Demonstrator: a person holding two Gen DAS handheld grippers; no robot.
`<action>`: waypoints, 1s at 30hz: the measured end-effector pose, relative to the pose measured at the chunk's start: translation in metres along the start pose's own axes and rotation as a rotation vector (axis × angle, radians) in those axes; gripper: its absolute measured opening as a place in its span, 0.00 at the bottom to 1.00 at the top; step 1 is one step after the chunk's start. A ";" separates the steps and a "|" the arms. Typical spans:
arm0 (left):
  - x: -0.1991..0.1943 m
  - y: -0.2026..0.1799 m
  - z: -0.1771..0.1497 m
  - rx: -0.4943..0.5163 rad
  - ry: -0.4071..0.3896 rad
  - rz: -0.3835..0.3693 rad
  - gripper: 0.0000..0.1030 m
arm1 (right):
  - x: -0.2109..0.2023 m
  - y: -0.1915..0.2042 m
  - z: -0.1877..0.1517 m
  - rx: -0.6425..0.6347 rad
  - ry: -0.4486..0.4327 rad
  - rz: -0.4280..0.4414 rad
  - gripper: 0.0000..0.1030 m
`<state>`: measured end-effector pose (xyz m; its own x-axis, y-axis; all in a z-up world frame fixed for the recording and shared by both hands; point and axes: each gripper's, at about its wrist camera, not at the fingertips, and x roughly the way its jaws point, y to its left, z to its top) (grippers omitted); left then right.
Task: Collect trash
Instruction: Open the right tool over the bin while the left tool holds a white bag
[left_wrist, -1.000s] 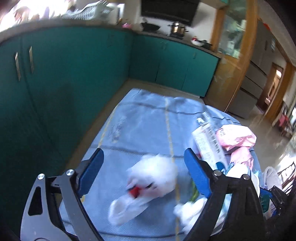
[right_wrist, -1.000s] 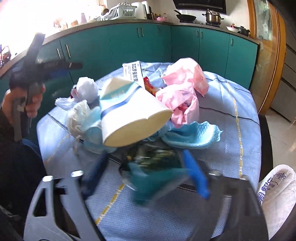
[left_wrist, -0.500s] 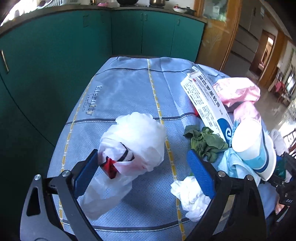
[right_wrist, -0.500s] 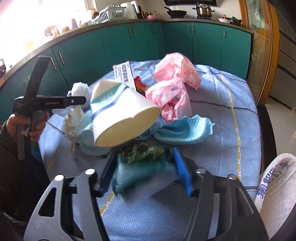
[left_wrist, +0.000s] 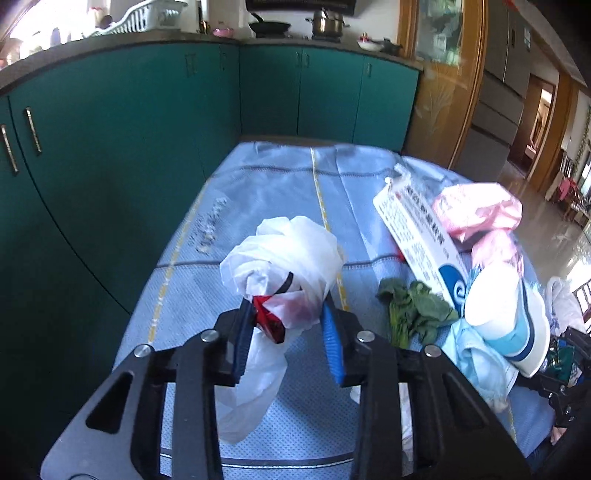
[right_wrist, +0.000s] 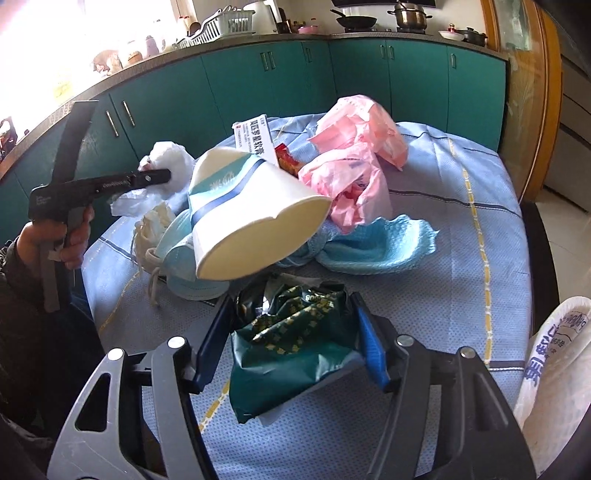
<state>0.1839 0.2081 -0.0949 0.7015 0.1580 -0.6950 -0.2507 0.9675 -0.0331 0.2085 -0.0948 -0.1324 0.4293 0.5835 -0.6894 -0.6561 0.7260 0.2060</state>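
Note:
My left gripper (left_wrist: 286, 314) is closing, and its blue pads squeeze a crumpled white plastic bag (left_wrist: 284, 254) that has a red scrap inside; the bag's tail trails onto the cloth. The right wrist view shows the same gripper (right_wrist: 147, 177) in a hand, with the bag (right_wrist: 170, 158) at its tip. My right gripper (right_wrist: 291, 306) is closing too, with a dark green foil wrapper (right_wrist: 291, 332) pinched between its pads just above the table. A tipped paper cup (right_wrist: 251, 206) lies right behind the wrapper.
On the blue tablecloth (left_wrist: 258, 192) lie pink plastic bags (right_wrist: 354, 147), a long white carton (left_wrist: 417, 236), wilted green leaves (left_wrist: 413, 314), a light blue cloth (right_wrist: 376, 243) and a face mask (right_wrist: 184, 254). A white printed sack (right_wrist: 554, 369) hangs at the right edge. Teal cabinets (left_wrist: 110, 147) stand behind.
The left gripper's jaws went from wide apart to closed on the white bag. The right gripper keeps the green wrapper between its pads and has barely moved.

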 end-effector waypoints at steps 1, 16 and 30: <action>-0.005 0.002 0.001 -0.008 -0.022 0.001 0.33 | -0.002 -0.002 0.000 0.003 -0.004 -0.006 0.61; -0.074 -0.004 0.008 -0.118 -0.293 -0.190 0.32 | -0.049 -0.033 0.004 0.071 -0.143 -0.102 0.61; -0.093 -0.148 -0.012 0.170 -0.288 -0.414 0.33 | -0.157 -0.139 -0.032 0.312 -0.301 -0.541 0.61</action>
<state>0.1480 0.0482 -0.0337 0.8794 -0.2192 -0.4227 0.1809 0.9750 -0.1293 0.2126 -0.2993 -0.0754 0.8288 0.1522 -0.5385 -0.1109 0.9879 0.1086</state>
